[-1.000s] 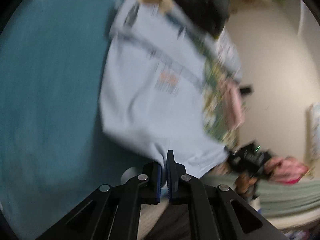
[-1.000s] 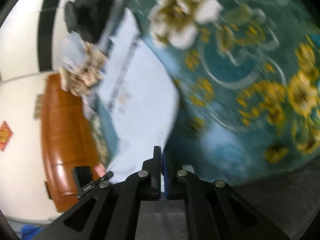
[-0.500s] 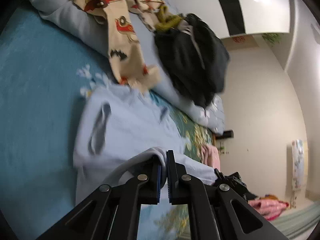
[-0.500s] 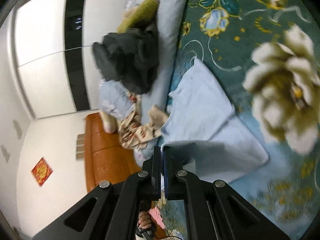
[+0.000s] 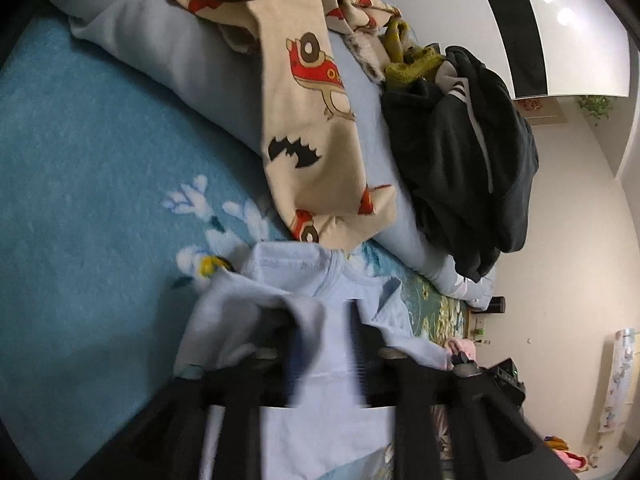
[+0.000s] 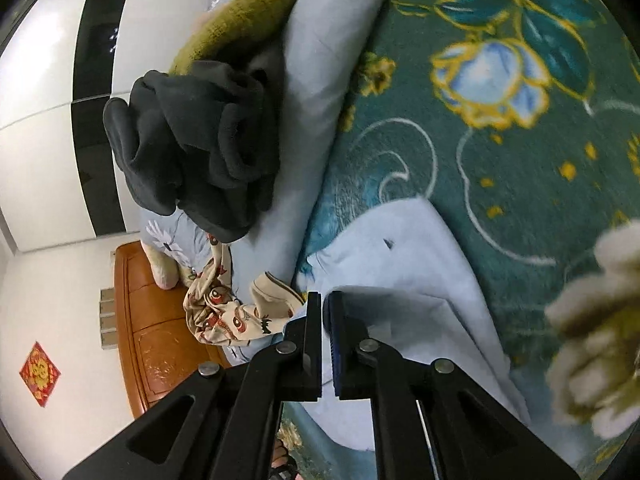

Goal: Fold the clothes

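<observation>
Over left claw (image 5: 324, 344), blue shirt (image 5: 332, 432) drapes, motion-blurred.

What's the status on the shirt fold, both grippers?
Left gripper open, blurred, over light blue shirt. Right gripper nearly shut; pinch unclear. Shirt folded over on bedspread. Nothing in the way.

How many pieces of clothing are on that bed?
4: light blue shirt by the claws; cartoon-print pyjamas, black jacket and olive knit piled on the pillow. More may be hidden.
</observation>
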`<state>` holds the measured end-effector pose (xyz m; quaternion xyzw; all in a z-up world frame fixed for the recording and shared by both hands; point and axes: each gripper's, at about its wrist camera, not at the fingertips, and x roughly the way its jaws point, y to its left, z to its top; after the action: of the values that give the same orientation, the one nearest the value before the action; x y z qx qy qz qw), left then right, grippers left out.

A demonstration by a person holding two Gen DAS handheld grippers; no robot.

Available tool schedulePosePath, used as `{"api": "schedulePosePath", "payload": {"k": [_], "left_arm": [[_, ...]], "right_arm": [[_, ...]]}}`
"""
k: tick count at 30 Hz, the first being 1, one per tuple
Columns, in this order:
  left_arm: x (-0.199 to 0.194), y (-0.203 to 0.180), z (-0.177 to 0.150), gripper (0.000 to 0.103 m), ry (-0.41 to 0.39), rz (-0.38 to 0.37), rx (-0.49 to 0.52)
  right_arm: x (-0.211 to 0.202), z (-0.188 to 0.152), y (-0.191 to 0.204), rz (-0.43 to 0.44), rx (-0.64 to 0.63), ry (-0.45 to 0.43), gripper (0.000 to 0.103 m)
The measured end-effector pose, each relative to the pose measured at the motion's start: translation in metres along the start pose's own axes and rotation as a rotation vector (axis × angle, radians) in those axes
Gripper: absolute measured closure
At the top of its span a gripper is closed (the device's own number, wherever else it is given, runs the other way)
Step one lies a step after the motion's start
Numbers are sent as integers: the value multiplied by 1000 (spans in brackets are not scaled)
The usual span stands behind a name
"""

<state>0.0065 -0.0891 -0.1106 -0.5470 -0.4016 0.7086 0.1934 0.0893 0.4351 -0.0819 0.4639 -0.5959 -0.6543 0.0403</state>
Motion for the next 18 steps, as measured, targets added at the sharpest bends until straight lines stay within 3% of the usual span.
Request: {"api": "schedulePosePath", "payload": {"k": [3, 6, 10, 12, 14, 16, 18], "left_arm": [[-15, 1, -8, 47, -2, 4, 7], [-43, 10, -31, 45, -26, 49, 22], [-53, 41, -75, 44, 57, 134, -18], [-48, 55, -96, 44, 100, 143, -37], [-44, 64, -108, 44, 107, 129, -73], [-39, 73, -117, 44, 114, 131, -108], [-36, 79, -123, 44, 107, 119, -128]], "right_arm": [[-2, 1, -2, -26, -45, 21, 84], [-20, -12, -16, -69, -110, 9, 81], [-52, -48, -61, -159, -142, -21, 67], [-62, -68, -87, -142, -116, -33, 59], [-63, -85, -106, -103, -82, -23, 57], [-58, -99, -118, -76, -63, -12, 48], [-51, -109, -122, -58, -63, -15, 48]]}}
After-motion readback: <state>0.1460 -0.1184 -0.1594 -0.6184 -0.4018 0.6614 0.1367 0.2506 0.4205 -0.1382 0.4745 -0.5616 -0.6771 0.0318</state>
